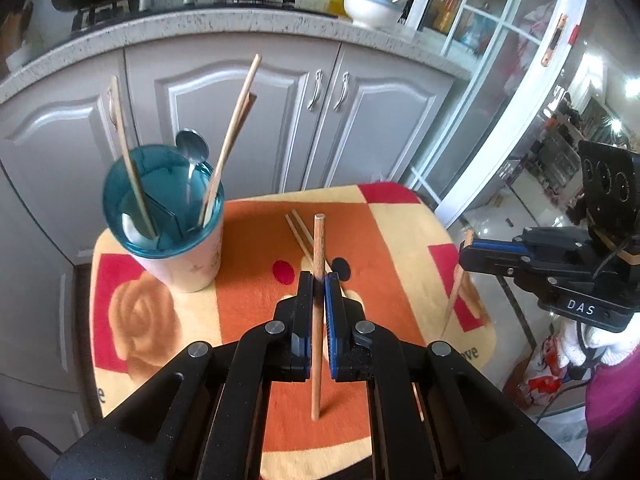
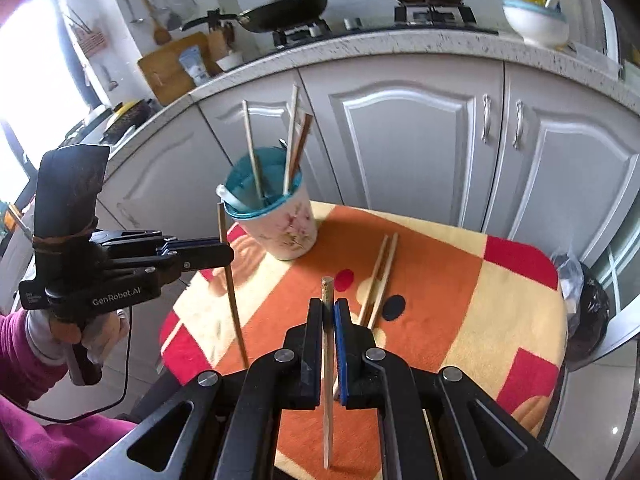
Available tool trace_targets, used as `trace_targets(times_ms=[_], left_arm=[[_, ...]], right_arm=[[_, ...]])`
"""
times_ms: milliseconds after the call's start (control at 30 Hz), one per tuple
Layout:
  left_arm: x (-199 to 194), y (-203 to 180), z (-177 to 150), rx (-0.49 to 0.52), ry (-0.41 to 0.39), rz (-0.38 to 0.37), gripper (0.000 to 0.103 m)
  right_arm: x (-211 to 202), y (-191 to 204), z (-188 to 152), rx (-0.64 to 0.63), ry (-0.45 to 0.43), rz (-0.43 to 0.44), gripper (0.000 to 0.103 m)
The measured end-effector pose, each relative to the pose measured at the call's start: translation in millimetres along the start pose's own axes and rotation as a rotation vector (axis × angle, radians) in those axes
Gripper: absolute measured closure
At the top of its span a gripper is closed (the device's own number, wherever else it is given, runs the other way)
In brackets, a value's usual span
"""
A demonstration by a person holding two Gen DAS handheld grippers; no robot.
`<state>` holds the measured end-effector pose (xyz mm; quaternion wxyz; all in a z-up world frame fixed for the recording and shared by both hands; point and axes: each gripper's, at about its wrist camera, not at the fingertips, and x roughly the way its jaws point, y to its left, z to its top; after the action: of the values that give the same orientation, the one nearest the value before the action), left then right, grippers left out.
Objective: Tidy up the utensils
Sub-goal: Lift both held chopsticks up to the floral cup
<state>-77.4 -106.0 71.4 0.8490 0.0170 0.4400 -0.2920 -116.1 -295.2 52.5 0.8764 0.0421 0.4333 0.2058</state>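
- Left gripper (image 1: pixel 319 280), low centre of its own view, is clamped on a brown chopstick (image 1: pixel 318 248). The stick stands near upright, gripped around its upper third, top poking above the jaws, tip hanging over the cloth (image 1: pixel 248 300).
- Right gripper (image 2: pixel 328 306), low centre of its view, is clamped on a pale chopstick (image 2: pixel 327 400), also near upright, held close to its top end.
- Cup (image 1: pixel 180 248), upper left of the left view, stands on the cloth's far corner. It already holds several chopsticks and a spoon (image 1: pixel 193 148).
- A loose pair (image 2: pixel 378 276) lies flat on the cloth at mid-frame of the right view, just right of the cup.
- Handling, as a judgement: the sticks look light, stiff and smooth, so they may pivot or slip between flat pads; a hold nearer the middle would swing less.
- The cup looks light and tall; sticks dropped in steeply rather than pushed sideways are less likely to tip it.
- The flat pair offers little to pinch; one end is likely the easiest hold.
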Motion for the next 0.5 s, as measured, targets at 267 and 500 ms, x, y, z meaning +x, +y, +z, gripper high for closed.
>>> trace_targets(times_ms=[267,500], left_arm=[[-34,3,13,0.005,-0.073,0.015,0.099],[-62,15,33,-0.018,-0.126,0.036,0.099]], right_arm=[[-25,22,9,-0.063,-0.042,-0.005,0.098],[-39,42,35,-0.107,-0.107,0.007,0.098]])
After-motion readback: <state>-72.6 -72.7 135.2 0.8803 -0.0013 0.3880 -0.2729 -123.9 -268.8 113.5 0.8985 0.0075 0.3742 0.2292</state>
